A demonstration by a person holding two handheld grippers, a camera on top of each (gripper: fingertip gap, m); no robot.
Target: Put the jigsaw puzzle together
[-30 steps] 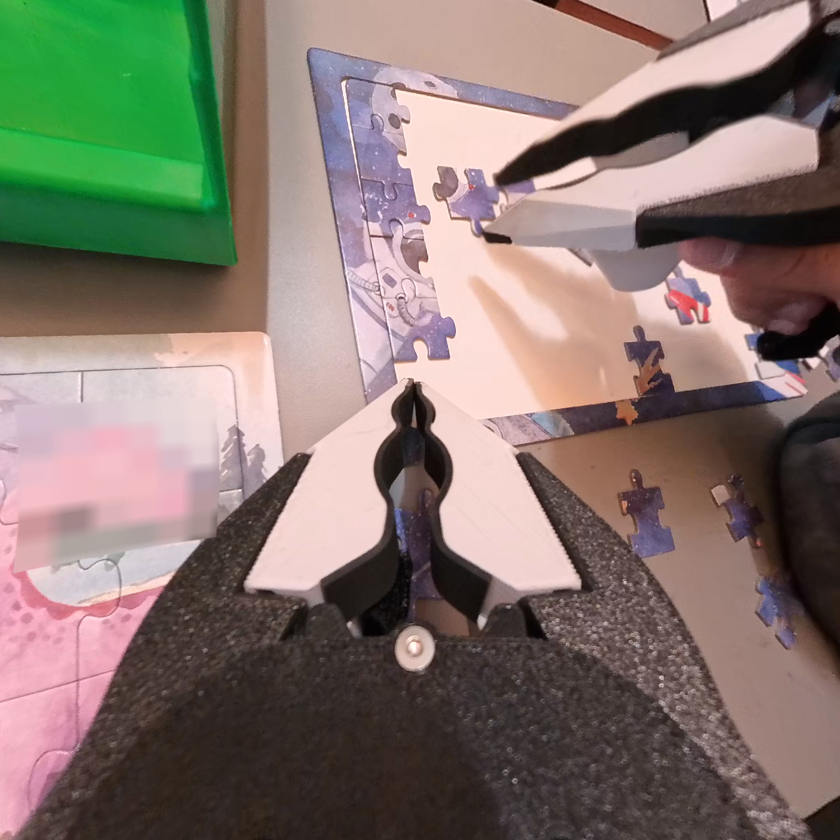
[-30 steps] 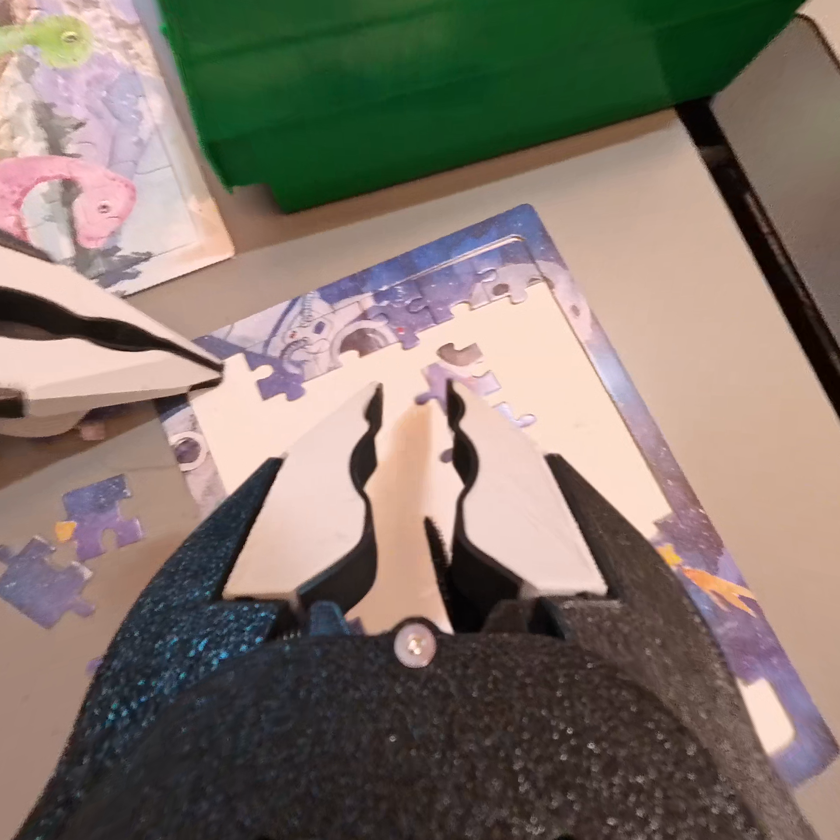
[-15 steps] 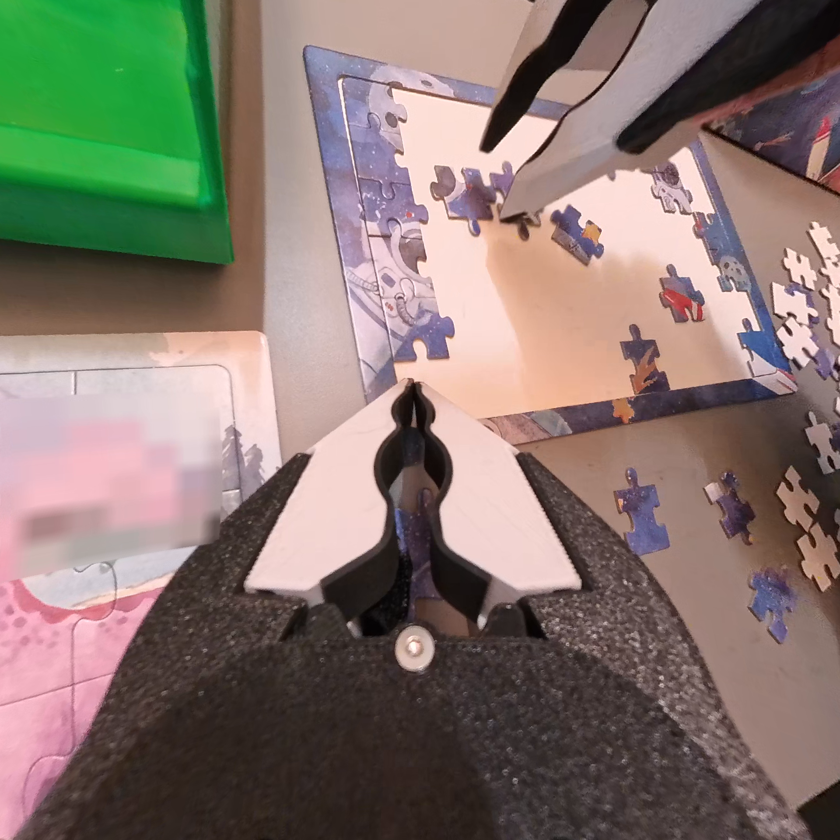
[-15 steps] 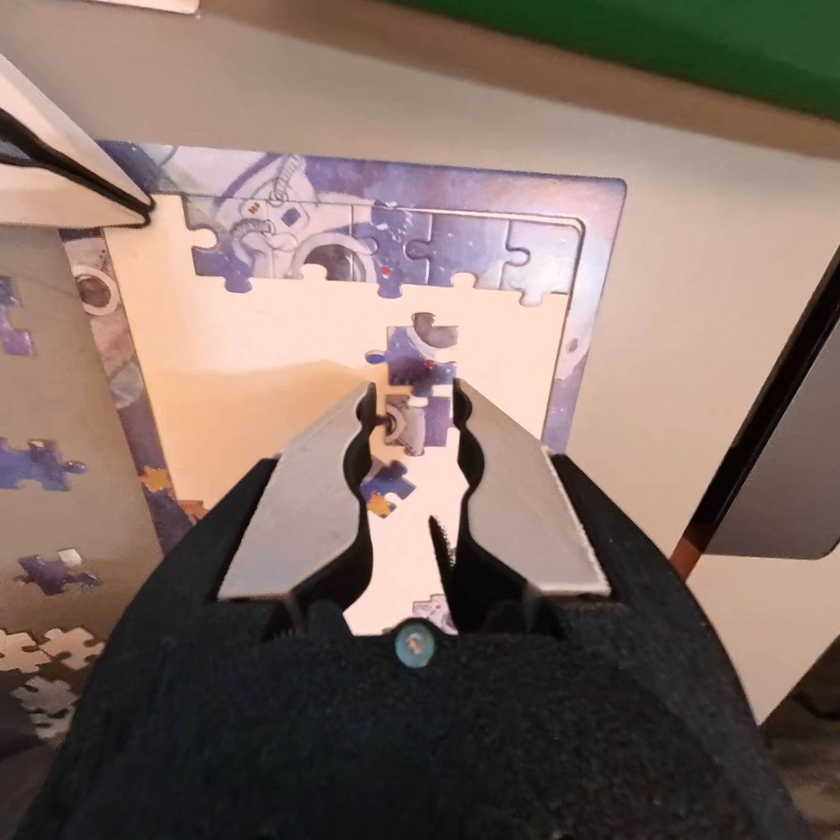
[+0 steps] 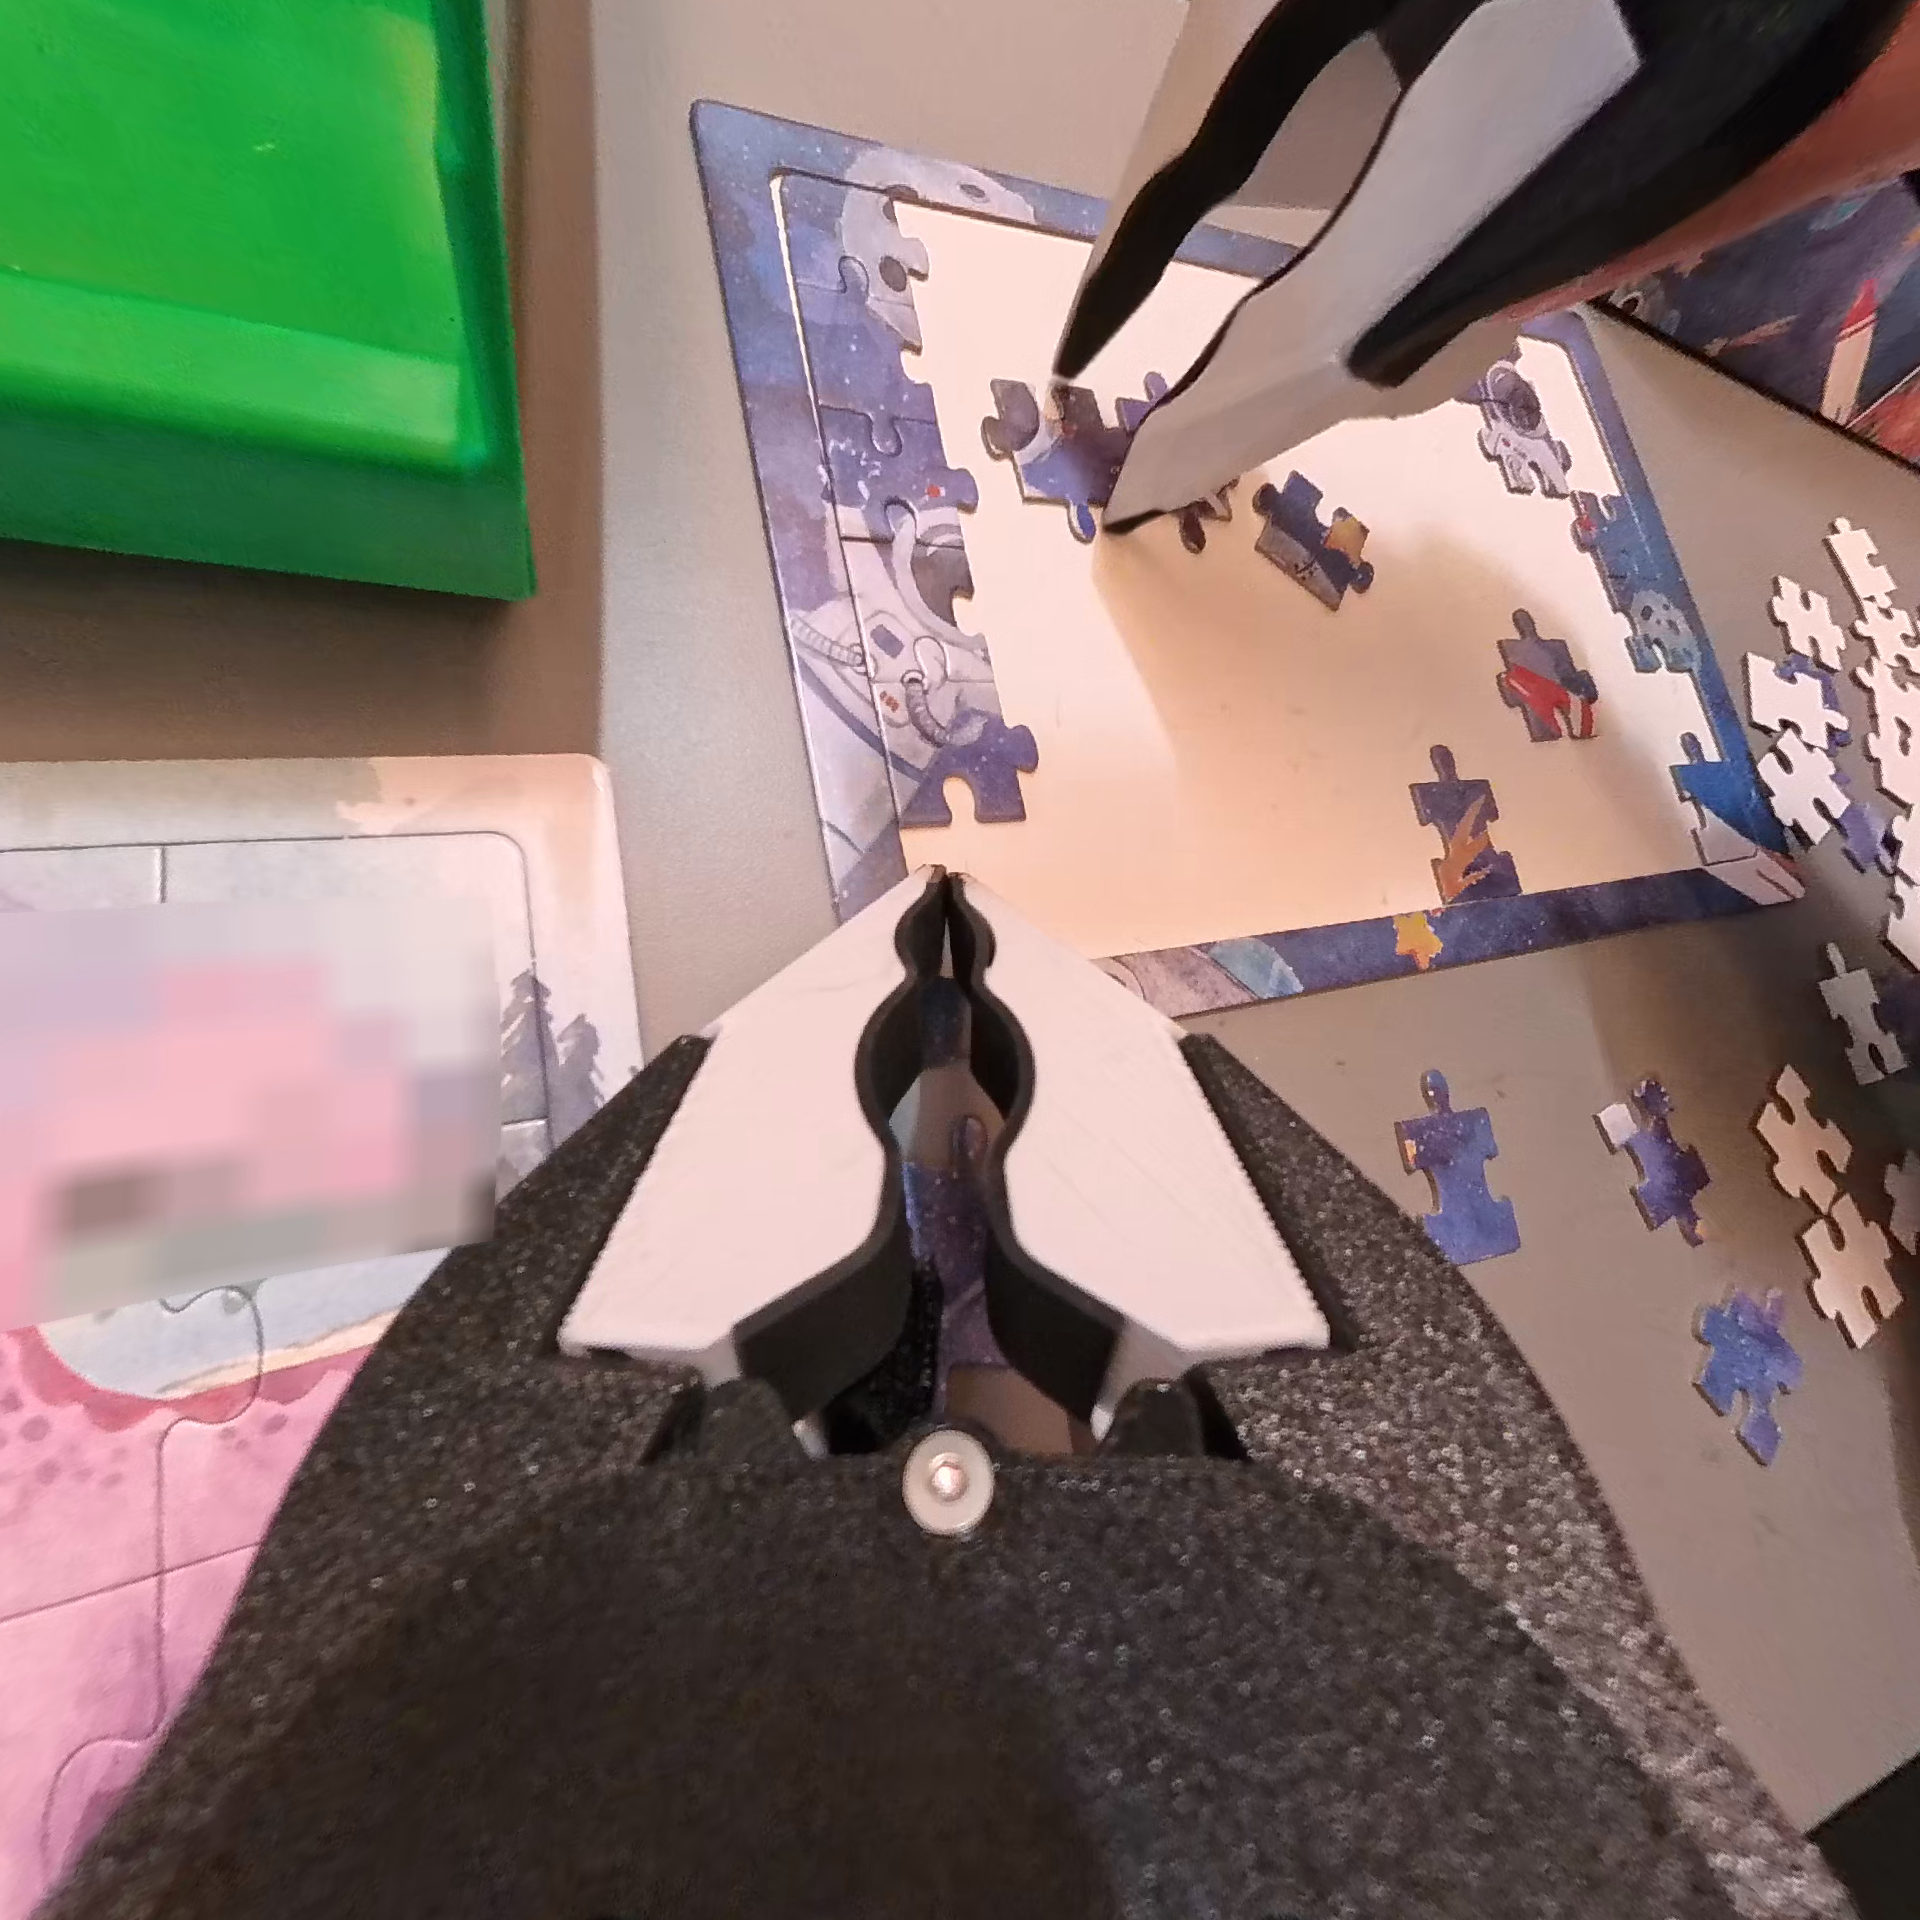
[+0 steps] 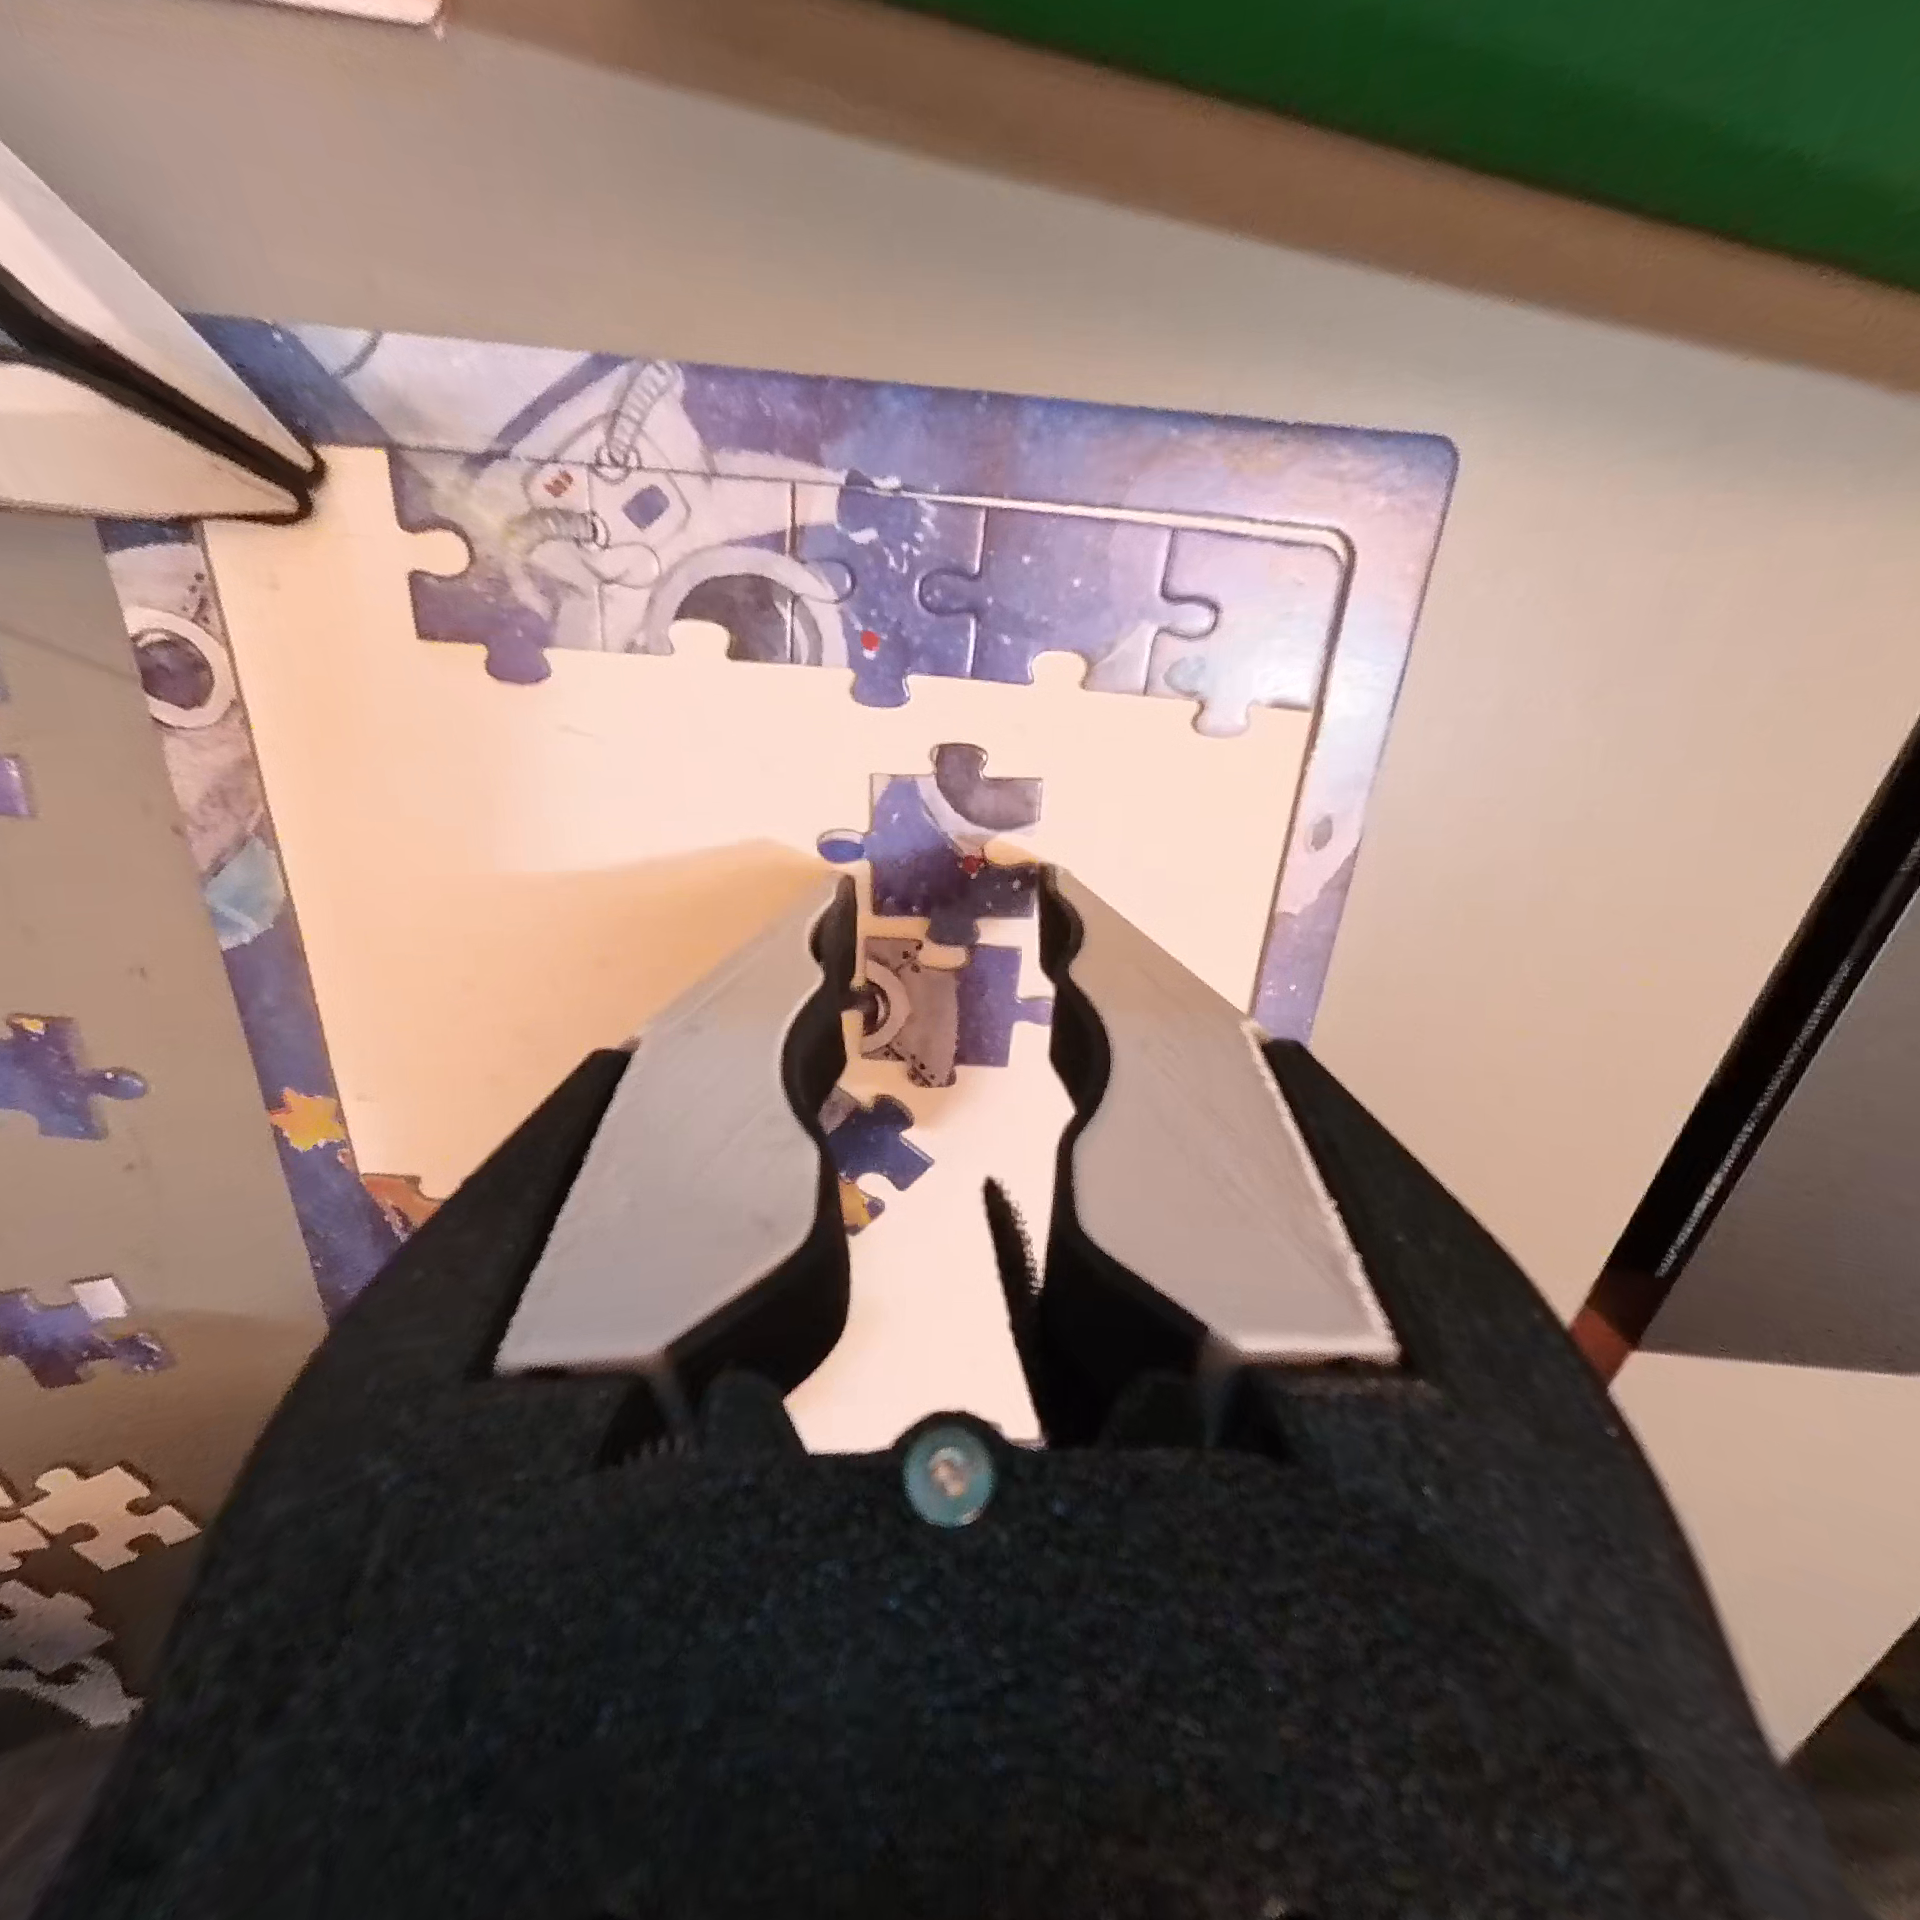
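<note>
The blue space puzzle tray (image 5: pixel 748 416) lies on the table, with a row of fitted pieces (image 5: pixel 894 520) along its left edge. It also shows in the right wrist view (image 6: pixel 1392 623), with the fitted row (image 6: pixel 831 582) at the far side. Two joined loose pieces (image 6: pixel 951 842) lie on the tray's bare cream floor. My right gripper (image 6: pixel 945 888) is open, its tips down on either side of them; it also shows in the left wrist view (image 5: pixel 1091 442). My left gripper (image 5: pixel 945 883) is shut and hovers at the tray's near corner.
Loose pieces lie in the tray (image 5: pixel 1309 540) (image 5: pixel 1548 696) and on the table (image 5: pixel 1455 1174), with a face-down heap (image 5: pixel 1849 707) at the right. A green bin (image 5: pixel 239 291) stands at the far left. A pink puzzle board (image 5: pixel 312 831) lies beside my left gripper. Left tips to right tips: about 12 centimetres. About 5 centimetres separates my right fingertips from the fitted row (image 6: pixel 831 582).
My right gripper has swung round from lying flat across the tray to pointing down, and has dropped over the two joined pieces. My left gripper has stayed put.
</note>
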